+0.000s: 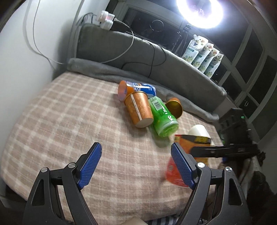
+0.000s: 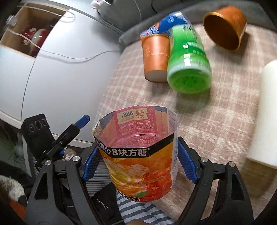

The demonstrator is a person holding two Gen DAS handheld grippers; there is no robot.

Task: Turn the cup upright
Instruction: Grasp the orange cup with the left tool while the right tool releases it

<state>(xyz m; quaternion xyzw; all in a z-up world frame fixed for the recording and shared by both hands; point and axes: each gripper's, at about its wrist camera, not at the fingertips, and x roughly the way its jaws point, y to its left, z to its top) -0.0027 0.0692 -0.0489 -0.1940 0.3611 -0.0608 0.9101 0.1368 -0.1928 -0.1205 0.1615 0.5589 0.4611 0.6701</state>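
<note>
- The right gripper (image 2: 138, 161) clamps the cup (image 2: 138, 155), a cut-off orange drink container with a printed label, its blue pads pressed against both sides; the open mouth faces up and away from the camera, and the cup is raised above the near edge of the plaid blanket (image 2: 216, 121).
- In the left wrist view the same cup (image 1: 174, 171) appears blurred at 4 o'clock, just beyond the left gripper's right finger, with the right gripper (image 1: 223, 150) reaching in from 3 o'clock.
- The left gripper (image 1: 136, 166) hangs over bare blanket (image 1: 60, 121) with its fingers spread wide and nothing between them.
- At 12 o'clock from the held cup lies a cluster of tipped containers: a green bottle (image 2: 188, 69) on its side, base toward the camera, touching an orange paper cup (image 2: 155, 58) lying beside it, with a blue-and-orange wrapper (image 2: 166, 24) behind both.
- A gold-lined copper cup (image 2: 225, 27) lies on its side at 1 o'clock, apart from the cluster.
- A white cylinder (image 2: 264, 112) stands at 3 o'clock on the blanket's right side.
- A grey cushion (image 1: 138, 52) with cables (image 1: 129, 43) draped across it borders the far edge; four pouches (image 1: 202, 53) line the sill at 1 o'clock under a ring light (image 1: 200, 12).
</note>
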